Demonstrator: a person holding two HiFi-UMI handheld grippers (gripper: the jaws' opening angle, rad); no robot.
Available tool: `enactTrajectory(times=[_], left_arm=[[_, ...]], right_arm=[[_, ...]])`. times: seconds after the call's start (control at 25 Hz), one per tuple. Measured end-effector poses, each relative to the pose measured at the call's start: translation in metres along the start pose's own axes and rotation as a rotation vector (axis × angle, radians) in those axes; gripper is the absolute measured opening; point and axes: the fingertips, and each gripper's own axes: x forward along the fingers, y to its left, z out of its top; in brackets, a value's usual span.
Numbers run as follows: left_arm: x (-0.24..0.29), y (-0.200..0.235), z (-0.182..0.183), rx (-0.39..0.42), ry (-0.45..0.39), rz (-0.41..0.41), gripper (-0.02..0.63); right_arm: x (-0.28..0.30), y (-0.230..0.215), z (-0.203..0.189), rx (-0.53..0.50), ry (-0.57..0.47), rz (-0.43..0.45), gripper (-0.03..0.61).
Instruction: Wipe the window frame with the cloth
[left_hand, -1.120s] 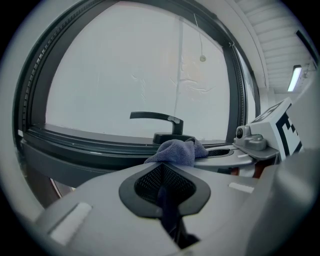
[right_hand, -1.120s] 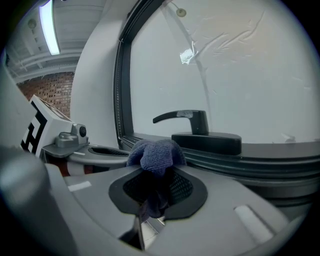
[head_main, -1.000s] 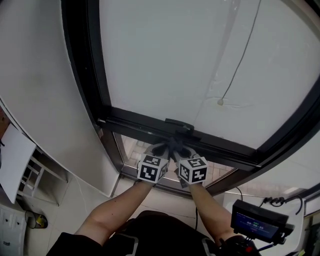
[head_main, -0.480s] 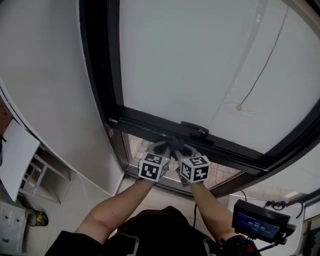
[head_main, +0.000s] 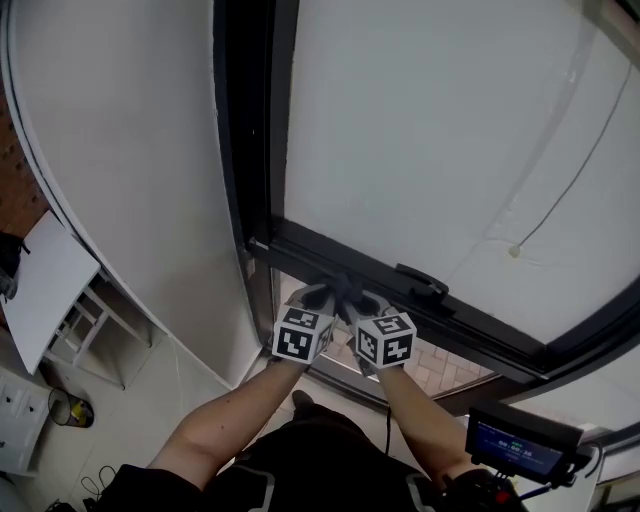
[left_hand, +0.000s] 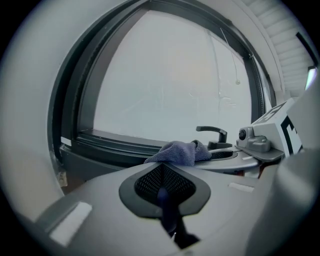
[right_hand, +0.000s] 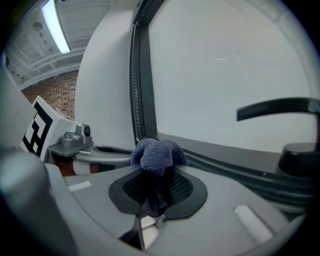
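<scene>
Both clamped on cloth (head_main: 343, 289): left gripper (head_main: 320, 297), right gripper (head_main: 367, 301).
Long axis along frame (head_main: 300, 246) rail; pair nearer left corner than before.

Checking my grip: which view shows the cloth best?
The right gripper view: the cloth bulges large and sharp from the right gripper's jaws. The left gripper view shows a smaller bunch farther off. The head view shows only a small dark scrap against the frame.

The head view looks steeply down over the left gripper (head_main: 319, 297) and right gripper (head_main: 366, 301) onto the window frame (head_main: 250, 150). Each gripper view sits close behind its own fingers, facing that frame. Both share the cloth (left_hand: 177, 152) at the fingertips.
</scene>
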Motion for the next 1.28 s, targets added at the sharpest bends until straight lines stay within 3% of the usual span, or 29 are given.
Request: enactTrajectory(times=[0.64,1.28], left_arm=[[-0.030,0.103,0.002,-0.078,-0.044,0.189,-0.006],[-0.054,0.156,0.011,-0.084,-0.045,0.298,-0.006]], right_arm=[[0.085,0.059,0.022,-0.037,0.020,0.171,0.054],[0.130,0.096,0.036,-0.011,0.039,0.221,0.054]])
